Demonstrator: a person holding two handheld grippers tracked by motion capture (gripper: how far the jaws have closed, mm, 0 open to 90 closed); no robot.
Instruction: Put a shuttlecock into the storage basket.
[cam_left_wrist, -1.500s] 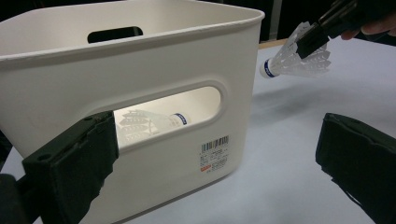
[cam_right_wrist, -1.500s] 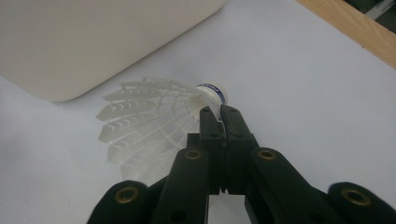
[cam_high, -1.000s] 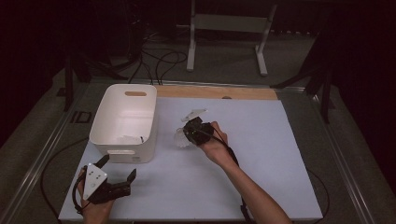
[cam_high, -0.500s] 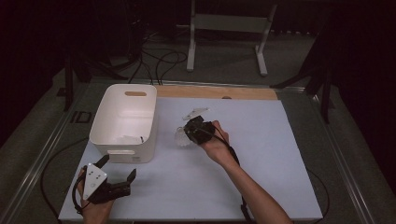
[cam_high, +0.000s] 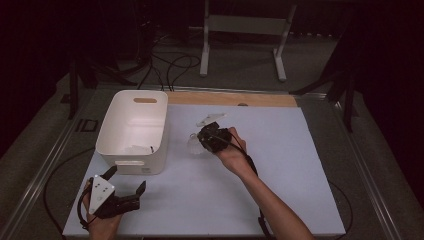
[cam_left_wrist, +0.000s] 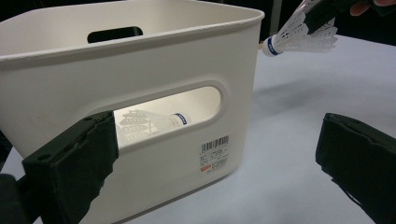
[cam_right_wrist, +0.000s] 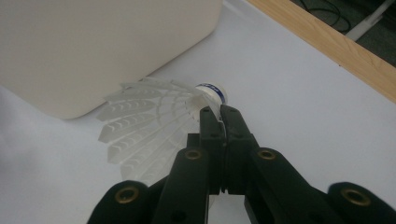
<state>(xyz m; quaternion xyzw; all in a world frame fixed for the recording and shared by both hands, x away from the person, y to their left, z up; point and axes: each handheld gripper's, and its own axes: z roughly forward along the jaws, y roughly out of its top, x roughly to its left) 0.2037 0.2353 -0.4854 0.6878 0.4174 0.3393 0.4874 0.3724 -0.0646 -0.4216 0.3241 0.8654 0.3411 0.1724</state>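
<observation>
A white plastic shuttlecock (cam_right_wrist: 149, 126) hangs just above the white table, right of the white bin (cam_high: 131, 163). My right gripper (cam_right_wrist: 220, 114) is shut on the skirt close to its blue-banded cork. The high view shows this gripper (cam_high: 199, 142) and the shuttlecock (cam_high: 193, 145) at mid-table. From the left gripper view the held shuttlecock (cam_left_wrist: 299, 35) appears past the bin's corner. Another shuttlecock (cam_left_wrist: 149, 123) lies inside the bin (cam_left_wrist: 140, 70), seen through its handle slot. My left gripper (cam_high: 126, 178) is open at the front left, facing the bin's near wall, with nothing between its jaws.
A wooden strip (cam_high: 230, 98) runs along the table's far edge. Behind it, a metal stand (cam_high: 242, 25) and cables lie on the dark floor. White tabletop (cam_high: 290, 165) stretches to the right of my right arm.
My right gripper has shifted very slightly with the shuttlecock in it. The left gripper has stayed where it was.
</observation>
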